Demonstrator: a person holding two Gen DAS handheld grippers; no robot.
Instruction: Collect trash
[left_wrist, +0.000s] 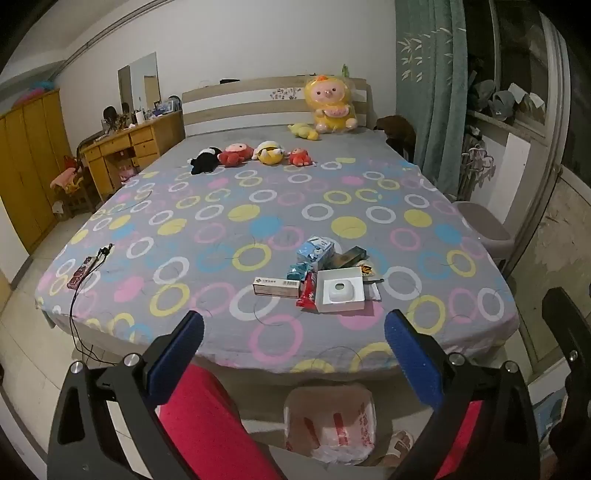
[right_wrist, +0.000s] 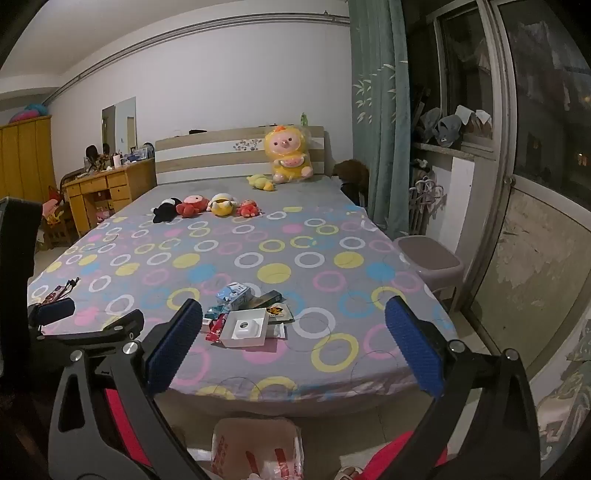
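Facing the near edge of the bed, both grippers hang above the floor with nothing held. The left gripper has its blue fingers wide apart, and the right gripper has its fingers wide apart as well.

The trash lies in one cluster on the bedsheet, near the near edge and right of centre:
- An open white box sits at the near right of the cluster, with a white round-cornered part in it.
- A long white carton lies just left of the box.
- A red wrapper lies between carton and box, touching both.
- A teal wrapper lies just behind the red wrapper.
- A blue and white box stands at the far side.
- A dark box lies to its right, with a small card beside it.

A white plastic bag with red print stands open on the floor, below the near bed edge and between the person's red-clothed legs.

A cable and a dark patterned strip lie at the left near corner of the bed. Four small plush toys form a row at the far end; a large yellow plush leans on the headboard. A grey bin stands right of the bed.
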